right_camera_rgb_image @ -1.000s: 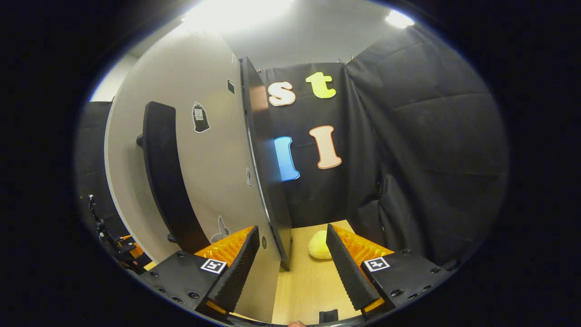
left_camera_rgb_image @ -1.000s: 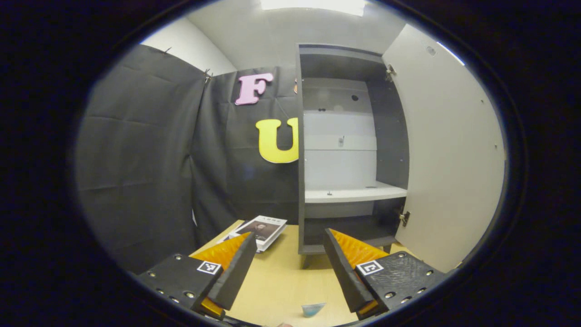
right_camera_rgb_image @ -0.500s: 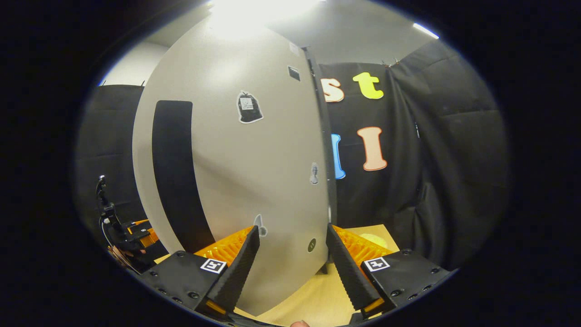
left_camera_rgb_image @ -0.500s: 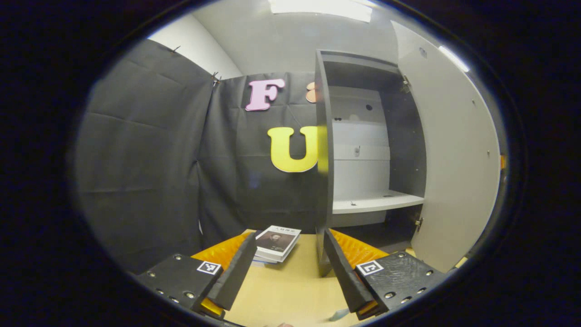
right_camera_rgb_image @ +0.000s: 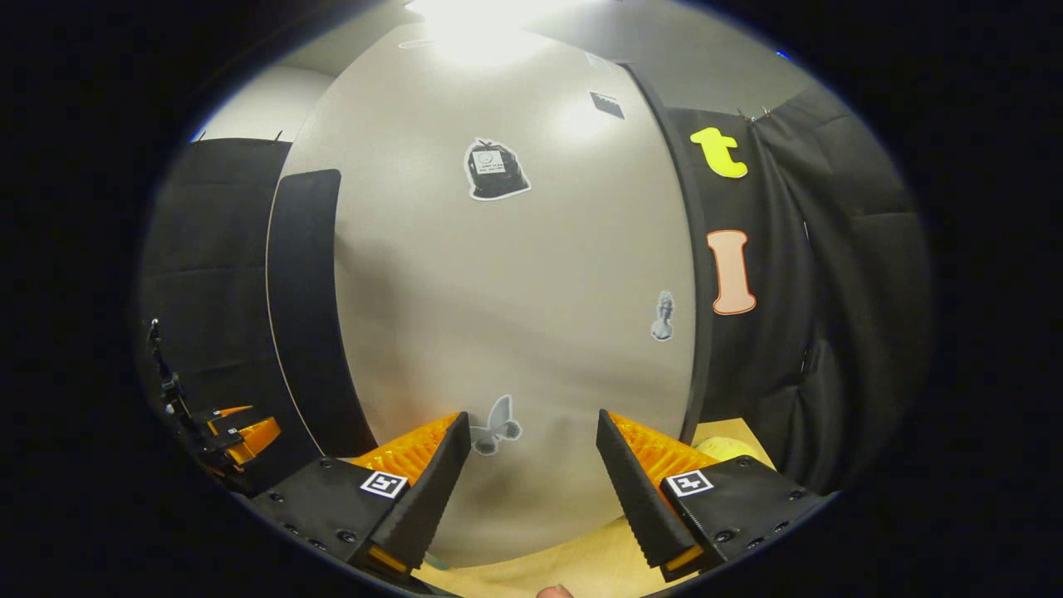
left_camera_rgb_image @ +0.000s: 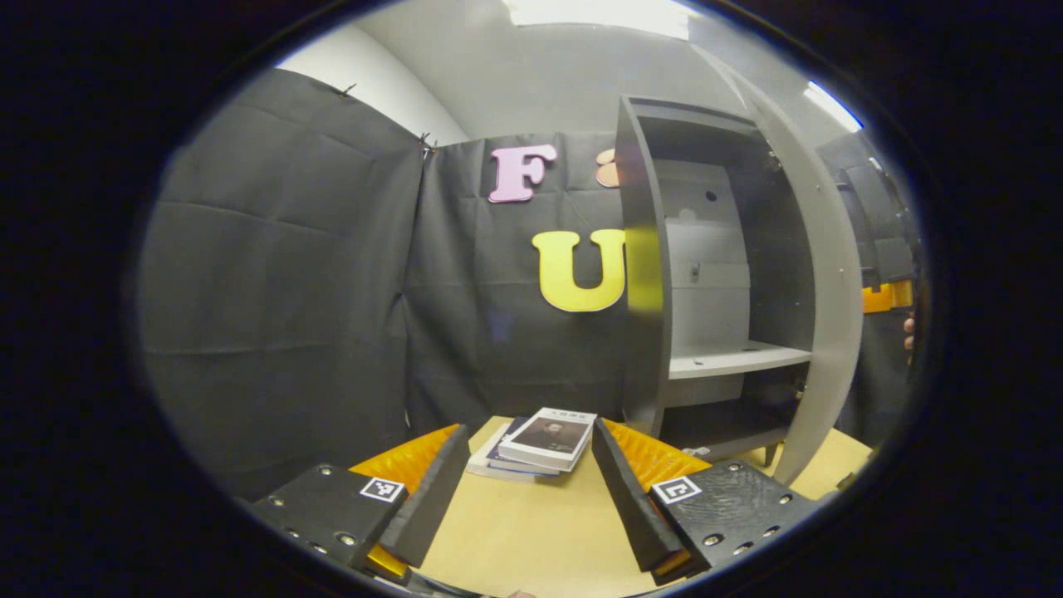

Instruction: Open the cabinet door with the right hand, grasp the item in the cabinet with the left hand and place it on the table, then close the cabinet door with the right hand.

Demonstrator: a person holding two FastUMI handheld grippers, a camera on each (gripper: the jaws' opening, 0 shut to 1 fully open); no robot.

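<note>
As you look along your left gripper (left_camera_rgb_image: 523, 498) in the left gripper view, its two fingers stand spread apart at the bottom of the frame with nothing between them but bare table (left_camera_rgb_image: 523, 540). Just beyond the fingertips, at lower centre, a small stack of books (left_camera_rgb_image: 540, 440) lies flat on the wood. Past the books, right of centre, the cabinet (left_camera_rgb_image: 644, 274) stands on the table with its inside exposed: a pale shelf (left_camera_rgb_image: 735, 360) crosses it at mid height and carries nothing you can make out. The cabinet door (left_camera_rgb_image: 818, 274) runs down the right of the frame, seen nearly edge-on and partly swung across the opening. At the far right edge your right gripper (left_camera_rgb_image: 884, 296) shows beside that door, with fingertips of a hand just below it.

In the right gripper view, your right gripper (right_camera_rgb_image: 527, 490) is also spread wide at the bottom of the frame, gripping nothing; whether either finger touches the door you cannot tell. Close ahead, the cabinet door (right_camera_rgb_image: 515, 307) spans the middle of the frame, with a dark upright handle (right_camera_rgb_image: 303, 307) at its left and small stickers on its face. At lower right, past the door's edge, a soft yellow thing (right_camera_rgb_image: 731, 448) lies on the table (right_camera_rgb_image: 581, 565). At lower left, beyond the handle, your left gripper (right_camera_rgb_image: 241, 428) shows small and distant.
</note>
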